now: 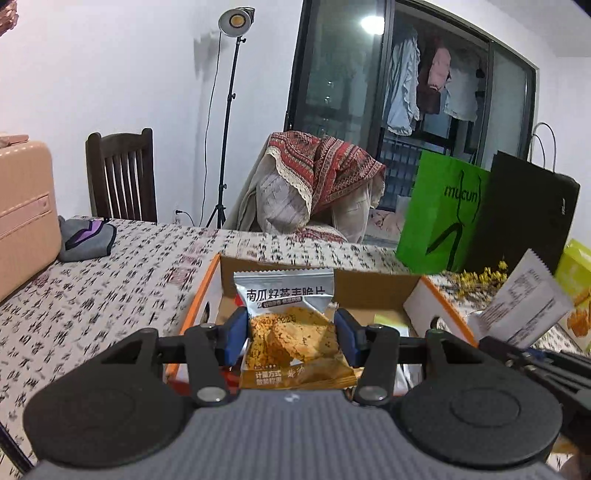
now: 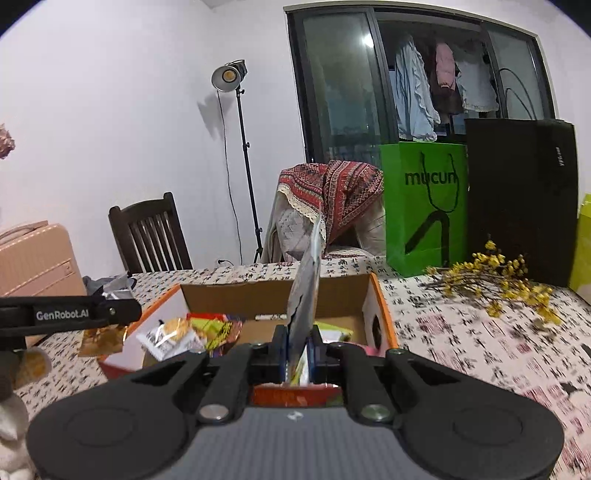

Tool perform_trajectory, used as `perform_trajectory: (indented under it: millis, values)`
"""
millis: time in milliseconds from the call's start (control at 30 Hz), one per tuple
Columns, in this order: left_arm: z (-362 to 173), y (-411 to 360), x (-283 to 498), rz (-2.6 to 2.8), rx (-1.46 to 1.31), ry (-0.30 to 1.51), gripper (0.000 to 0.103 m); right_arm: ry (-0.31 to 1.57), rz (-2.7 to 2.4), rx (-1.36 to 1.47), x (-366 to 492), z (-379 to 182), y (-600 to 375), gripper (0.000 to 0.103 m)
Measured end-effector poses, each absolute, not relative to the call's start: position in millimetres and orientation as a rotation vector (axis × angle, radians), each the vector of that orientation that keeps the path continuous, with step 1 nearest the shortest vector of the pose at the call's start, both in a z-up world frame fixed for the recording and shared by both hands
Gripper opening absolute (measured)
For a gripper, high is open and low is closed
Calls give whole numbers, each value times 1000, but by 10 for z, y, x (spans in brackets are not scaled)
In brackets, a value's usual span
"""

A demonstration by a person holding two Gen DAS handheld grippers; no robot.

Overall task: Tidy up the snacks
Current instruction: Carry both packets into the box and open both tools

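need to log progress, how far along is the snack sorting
Partly done: several packets already lie in the cardboard box. In hand: the left gripper is clamped on an oat crisp packet above the box, and the right gripper pinches another packet edge-on. Left: dropping both in. Any further loose snacks can't be judged.

White wall; studio lamp on stand 12 o'clock; dark wooden chair 10 o'clock; dark sliding window 1 o'clock.

Your left gripper has its blue pads pressed against both sides of a snack packet. Your right gripper is pinched nearly closed on a thin silver packet, held edge-on and upright.
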State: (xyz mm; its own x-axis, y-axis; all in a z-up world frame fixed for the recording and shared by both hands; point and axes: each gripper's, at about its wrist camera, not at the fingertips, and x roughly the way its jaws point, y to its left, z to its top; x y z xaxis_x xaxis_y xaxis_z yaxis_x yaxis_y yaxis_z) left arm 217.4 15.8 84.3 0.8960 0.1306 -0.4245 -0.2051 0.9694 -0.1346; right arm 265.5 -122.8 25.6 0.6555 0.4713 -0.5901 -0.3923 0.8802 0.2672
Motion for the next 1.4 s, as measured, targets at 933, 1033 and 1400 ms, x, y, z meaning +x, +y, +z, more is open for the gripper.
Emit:
perform_trajectory:
  millis: [933,1033,1400]
  values:
    - [457,521,2657,211,-285,382,103,762,502,55,3046,-372,-830,44]
    - [478,566,2637,218,-304,380,103,736,491,51,3017,-316,-871,81]
    - [521,553,2610,259,-290,394,103,723,478,4,2953,-226,-851,103]
